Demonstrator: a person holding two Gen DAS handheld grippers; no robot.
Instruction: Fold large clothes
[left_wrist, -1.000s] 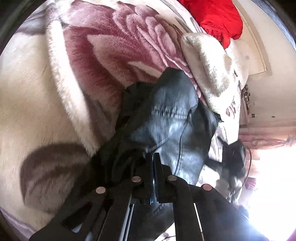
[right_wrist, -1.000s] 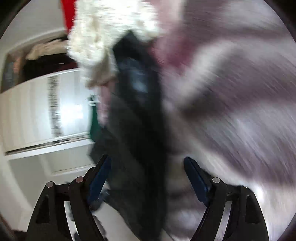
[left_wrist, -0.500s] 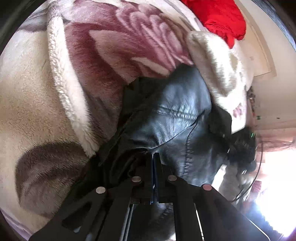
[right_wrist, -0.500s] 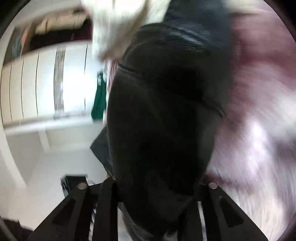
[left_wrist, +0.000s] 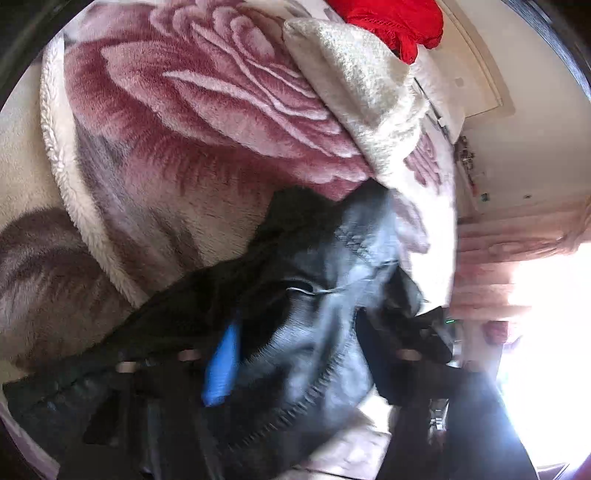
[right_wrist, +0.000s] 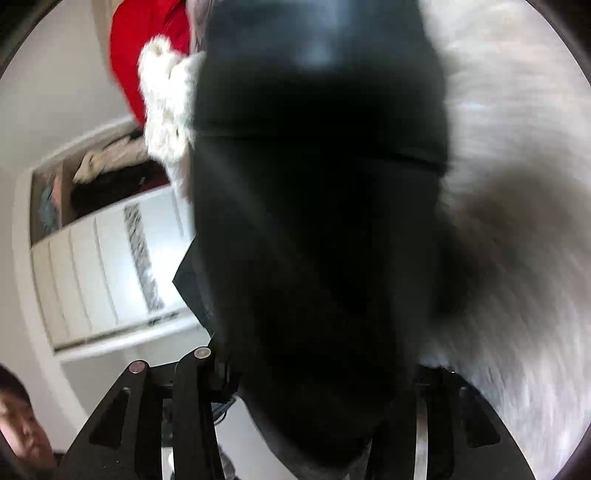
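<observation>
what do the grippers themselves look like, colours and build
Both are matte black linkage frames with slotted arms and round silver rivets at the pivots. The left gripper has a bright blue pad on its finger. The right gripper shows the same black bars and rivets; its fingertips are hidden by the black jacket, so no pad colour shows. No cables or markings are visible.

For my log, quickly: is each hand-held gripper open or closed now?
Left hand-held gripper: open, around the black jacket.
Right hand-held gripper: cannot be told; the jacket hides its fingertips.
</observation>
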